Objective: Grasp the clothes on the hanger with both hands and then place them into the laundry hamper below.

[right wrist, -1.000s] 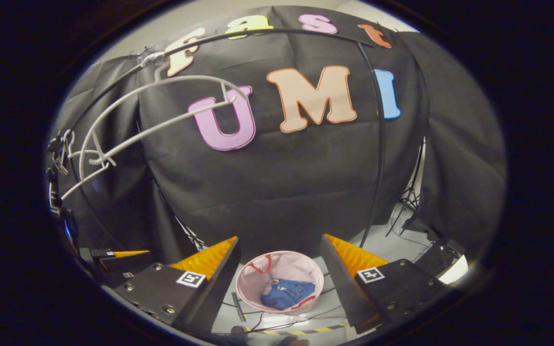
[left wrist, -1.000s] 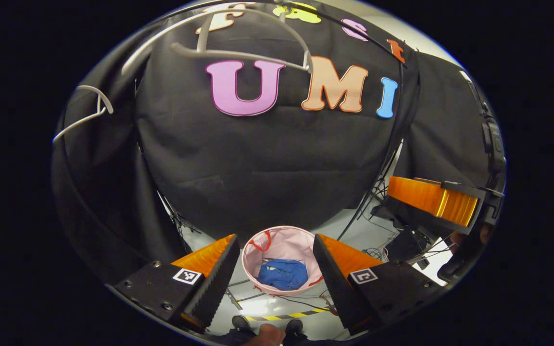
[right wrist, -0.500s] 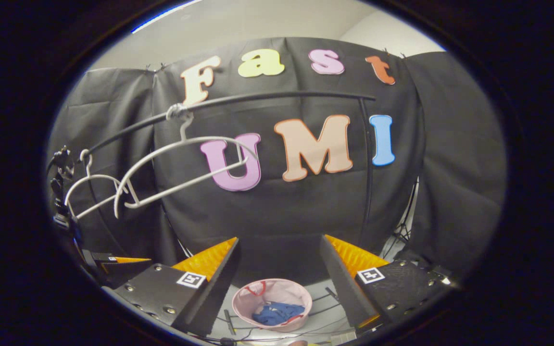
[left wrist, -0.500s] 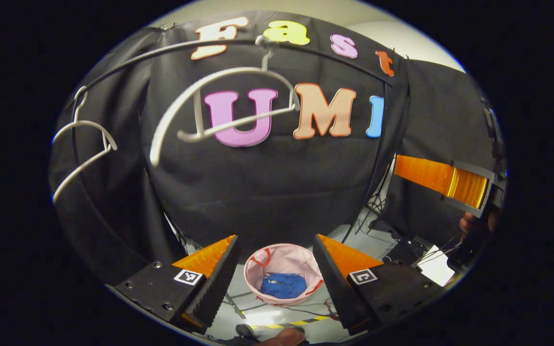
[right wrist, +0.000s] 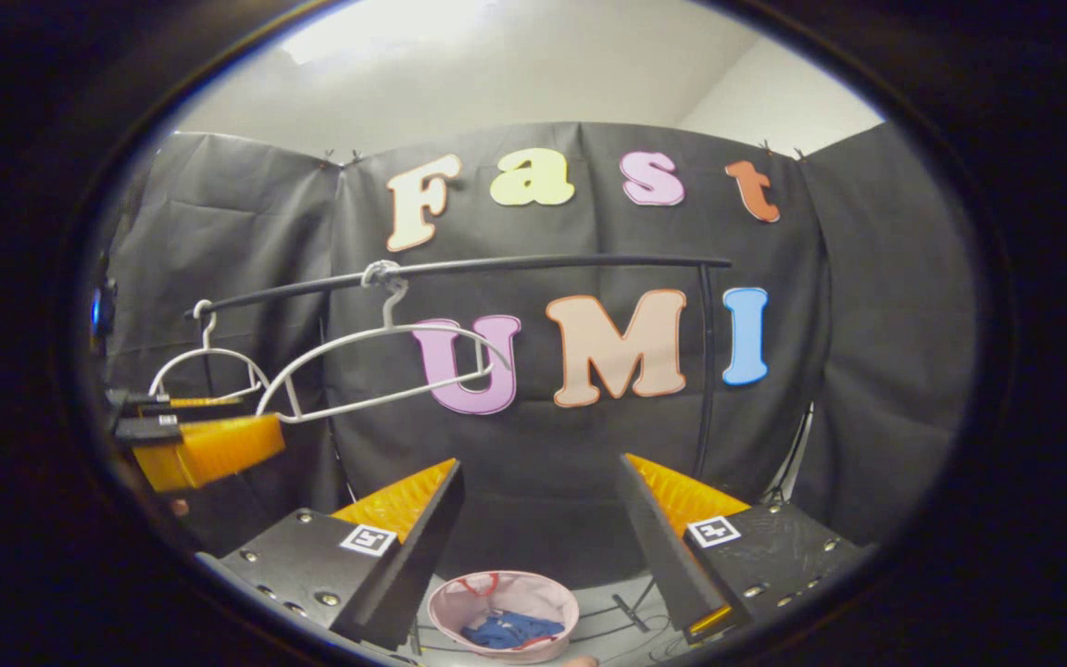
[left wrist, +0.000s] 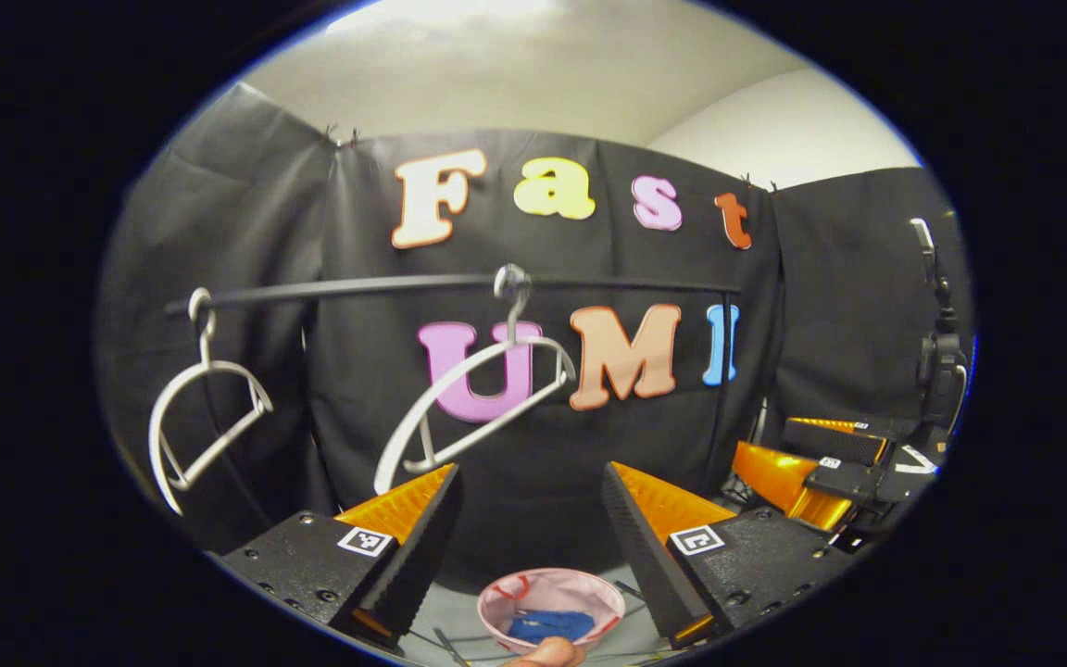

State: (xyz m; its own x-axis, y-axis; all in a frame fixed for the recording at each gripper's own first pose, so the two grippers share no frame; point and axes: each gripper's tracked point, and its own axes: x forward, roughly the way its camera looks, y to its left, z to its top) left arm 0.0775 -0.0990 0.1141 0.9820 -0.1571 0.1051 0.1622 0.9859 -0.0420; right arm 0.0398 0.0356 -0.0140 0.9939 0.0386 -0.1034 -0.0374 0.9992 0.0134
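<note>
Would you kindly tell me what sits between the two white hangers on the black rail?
Nothing hangs there: in the left gripper view, the black rail runs bare between the left white hanger and the right white hanger, both empty.

A black rail (left wrist: 357, 285) runs across the middle of the left gripper view, its upright post (left wrist: 726, 371) dropping at centre right. Black cloth (left wrist: 246, 241) hangs behind it, under a pale ceiling (left wrist: 533, 65) along the top. At far right stands a dark camera stand (left wrist: 939, 371). Cables (right wrist: 626, 607) lie on the floor at the bottom of the right gripper view.
</note>
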